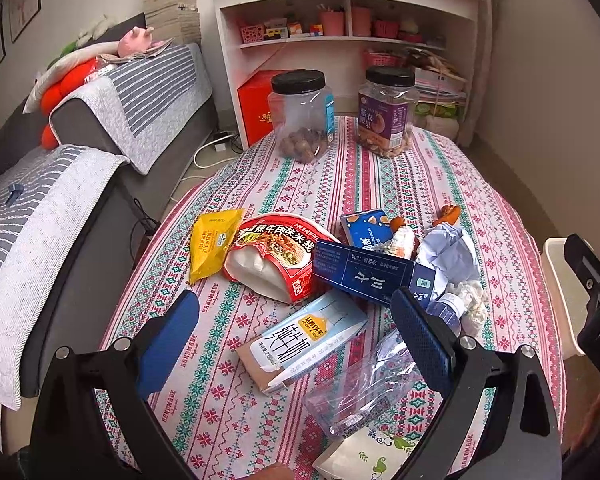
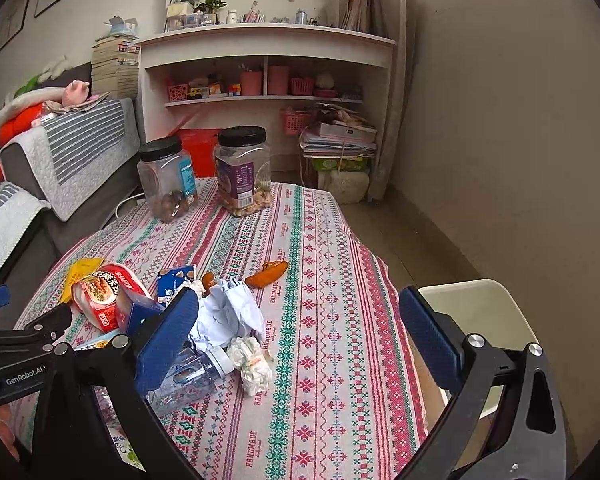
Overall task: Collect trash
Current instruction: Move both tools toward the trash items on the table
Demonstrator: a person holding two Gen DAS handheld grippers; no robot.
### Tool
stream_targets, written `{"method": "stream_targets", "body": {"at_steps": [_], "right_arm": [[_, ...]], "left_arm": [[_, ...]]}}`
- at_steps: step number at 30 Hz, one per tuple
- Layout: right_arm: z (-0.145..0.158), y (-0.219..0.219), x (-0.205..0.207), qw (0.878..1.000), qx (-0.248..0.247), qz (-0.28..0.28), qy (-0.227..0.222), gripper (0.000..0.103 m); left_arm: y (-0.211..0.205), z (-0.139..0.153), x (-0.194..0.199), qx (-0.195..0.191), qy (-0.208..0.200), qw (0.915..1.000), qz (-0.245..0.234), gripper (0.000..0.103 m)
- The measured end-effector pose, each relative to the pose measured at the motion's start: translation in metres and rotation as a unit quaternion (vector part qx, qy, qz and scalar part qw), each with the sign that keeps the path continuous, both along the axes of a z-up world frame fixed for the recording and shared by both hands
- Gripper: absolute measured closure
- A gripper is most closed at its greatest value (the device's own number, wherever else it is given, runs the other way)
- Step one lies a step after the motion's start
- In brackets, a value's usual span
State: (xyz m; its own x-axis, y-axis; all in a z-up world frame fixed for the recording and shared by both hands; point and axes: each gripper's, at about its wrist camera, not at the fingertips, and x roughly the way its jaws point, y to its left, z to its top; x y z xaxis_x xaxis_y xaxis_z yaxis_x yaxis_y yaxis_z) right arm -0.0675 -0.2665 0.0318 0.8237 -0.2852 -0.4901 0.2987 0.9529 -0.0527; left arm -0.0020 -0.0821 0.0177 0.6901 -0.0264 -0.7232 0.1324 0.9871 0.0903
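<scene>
Trash lies piled mid-table on the patterned cloth (image 1: pixel 300 168): milk carton (image 1: pixel 300 340), red noodle bowl (image 1: pixel 276 256), crushed bottle (image 1: pixel 364 392). Left gripper (image 1: pixel 296 336) hovers above the carton, jaws apart; right gripper (image 2: pixel 300 328) likewise spread, empty

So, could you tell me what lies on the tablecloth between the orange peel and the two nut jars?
Nothing: in the right wrist view, the stretch from the orange peel back to the nut jars is bare patterned tablecloth.
</scene>
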Motion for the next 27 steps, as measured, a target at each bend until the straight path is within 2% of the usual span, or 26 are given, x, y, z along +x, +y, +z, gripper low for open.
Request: {"method": "stream_targets", "body": {"at_steps": [8, 12, 16, 22, 25, 27], "right_arm": [[0.024, 0.017, -0.012, 0.999, -0.037, -0.001, 0.006, 0.007], [0.029, 0.022, -0.010, 0.998, -0.051, 0.025, 0.040, 0.007], [0.015, 0.014, -0.003, 0.997, -0.028, 0.022, 0.066, 0.007], [-0.026, -0.006, 0.017, 0.988, 0.044, 0.009, 0.149, 0.007], [-0.026, -0.018, 0.020, 0.987, 0.056, -0.002, 0.149, 0.007], [-0.022, -0.029, 0.022, 0.988, 0.071, -0.010, 0.140, 0.007]], "left_arm": [[0.011, 0.008, -0.001, -0.011, -0.004, 0.9999, 0.010, 0.009], [0.026, 0.007, 0.011, -0.026, 0.026, 0.9993, 0.004, 0.009], [0.045, -0.011, 0.026, -0.046, 0.082, 0.9955, 0.014, 0.009], [0.057, -0.040, 0.035, -0.031, 0.119, 0.9922, 0.021, 0.009], [0.053, -0.048, 0.044, -0.027, 0.133, 0.9906, 0.017, 0.009], [0.045, -0.050, 0.053, -0.038, 0.152, 0.9877, 0.000, 0.009]]}}
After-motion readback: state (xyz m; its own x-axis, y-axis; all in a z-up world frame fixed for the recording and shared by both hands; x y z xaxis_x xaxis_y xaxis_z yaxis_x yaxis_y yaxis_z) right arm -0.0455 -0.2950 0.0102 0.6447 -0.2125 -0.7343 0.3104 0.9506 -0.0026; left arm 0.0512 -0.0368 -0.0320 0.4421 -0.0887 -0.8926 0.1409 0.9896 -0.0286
